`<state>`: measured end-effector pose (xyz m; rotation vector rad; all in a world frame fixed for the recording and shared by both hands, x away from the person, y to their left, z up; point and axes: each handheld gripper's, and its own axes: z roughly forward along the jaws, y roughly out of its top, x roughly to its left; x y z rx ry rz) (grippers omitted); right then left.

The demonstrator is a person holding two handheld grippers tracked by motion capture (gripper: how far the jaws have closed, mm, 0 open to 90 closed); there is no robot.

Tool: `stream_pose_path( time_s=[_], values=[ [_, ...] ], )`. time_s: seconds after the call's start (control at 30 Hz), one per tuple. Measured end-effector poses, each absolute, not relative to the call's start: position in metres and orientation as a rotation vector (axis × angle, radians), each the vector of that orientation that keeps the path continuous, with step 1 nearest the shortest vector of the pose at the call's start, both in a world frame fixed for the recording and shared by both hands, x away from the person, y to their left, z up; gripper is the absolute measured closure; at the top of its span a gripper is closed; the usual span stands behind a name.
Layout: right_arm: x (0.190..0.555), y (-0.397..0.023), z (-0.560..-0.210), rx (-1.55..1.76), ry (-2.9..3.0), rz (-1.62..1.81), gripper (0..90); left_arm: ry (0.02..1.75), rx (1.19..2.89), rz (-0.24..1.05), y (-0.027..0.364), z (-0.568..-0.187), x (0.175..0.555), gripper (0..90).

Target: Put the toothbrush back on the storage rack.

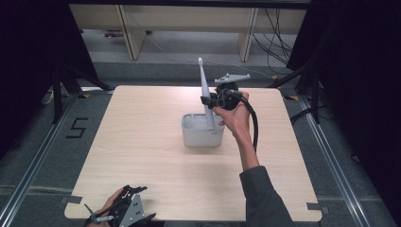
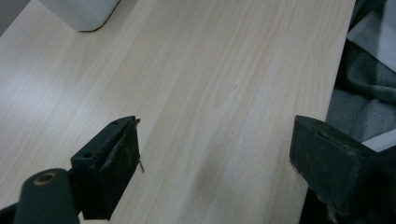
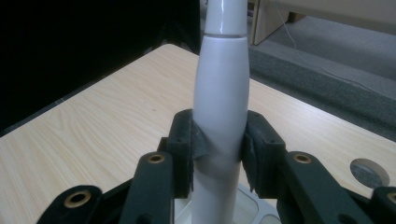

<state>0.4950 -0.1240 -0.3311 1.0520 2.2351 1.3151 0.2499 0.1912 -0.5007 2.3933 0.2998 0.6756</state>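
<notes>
Jaws of the right gripper (image 3: pixel 219 149) clamp an electric toothbrush (image 1: pixel 206 94) upright over the grey holder (image 1: pixel 202 131) mid-table, apparently to stand it inside, while the left gripper (image 2: pixel 215 158) waits spread apart at the near edge.

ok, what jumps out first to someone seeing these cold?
The tall white electric toothbrush standing almost upright, clamped in the right gripper, its base in the grey holder at mid-table. Next, the left gripper at the near table edge, jaws wide apart with nothing between them.
</notes>
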Motion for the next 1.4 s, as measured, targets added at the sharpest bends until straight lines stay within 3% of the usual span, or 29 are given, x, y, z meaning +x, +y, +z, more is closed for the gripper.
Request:
stream_pose_path(
  time_s=[1.4],
  values=[
    [0.511,-0.102,-0.387,1.059,2.329,1.164,67.0,0.303,2.381,0.694,0.19,-0.503,0.251,15.5]
  ],
)
